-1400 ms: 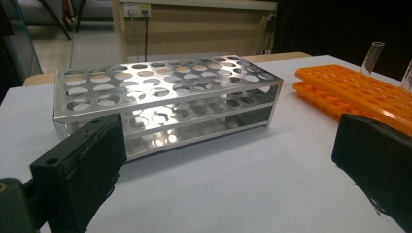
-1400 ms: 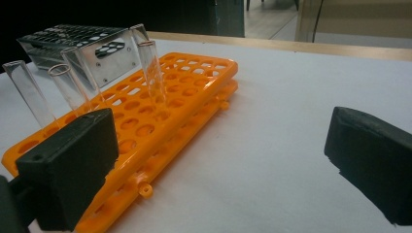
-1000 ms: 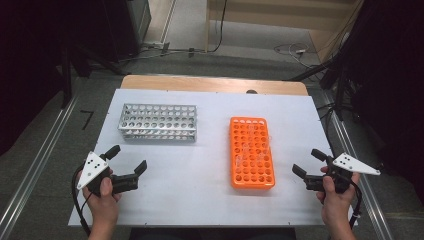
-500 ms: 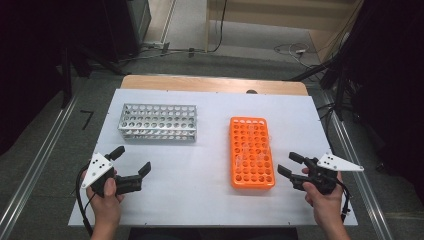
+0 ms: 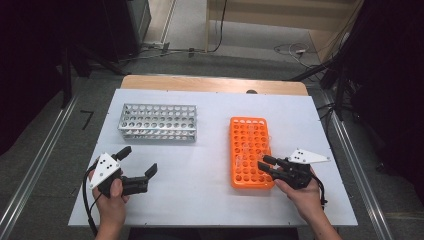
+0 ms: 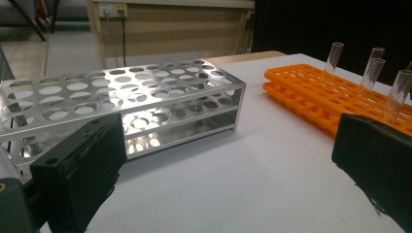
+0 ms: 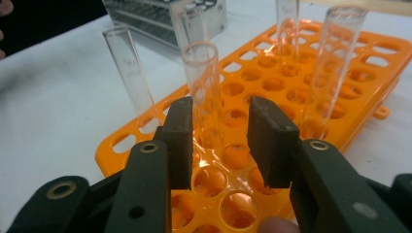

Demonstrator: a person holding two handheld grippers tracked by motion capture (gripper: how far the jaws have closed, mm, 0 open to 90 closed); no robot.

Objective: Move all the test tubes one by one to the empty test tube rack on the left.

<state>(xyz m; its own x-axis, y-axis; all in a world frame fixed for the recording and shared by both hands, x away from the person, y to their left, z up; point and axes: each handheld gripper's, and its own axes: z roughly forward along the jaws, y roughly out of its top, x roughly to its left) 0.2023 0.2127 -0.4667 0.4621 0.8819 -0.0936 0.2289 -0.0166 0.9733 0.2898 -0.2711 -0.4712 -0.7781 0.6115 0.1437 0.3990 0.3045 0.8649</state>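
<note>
Now the right gripper [image 7: 221, 141] has its two black jaws narrowed to a slim gap — they have just been closing — with a clear glass test tube [image 7: 201, 82] standing just beyond their tips, not yet pinched. Since a second ago it has slid left from the table's right edge over the near end of the orange plastic tube rack [image 5: 251, 150], likely to pull that tube. The left gripper [image 5: 137, 167] waits released, near-left, short of the silver metal perforated rack [image 5: 157, 121]. No legible writing.
</note>
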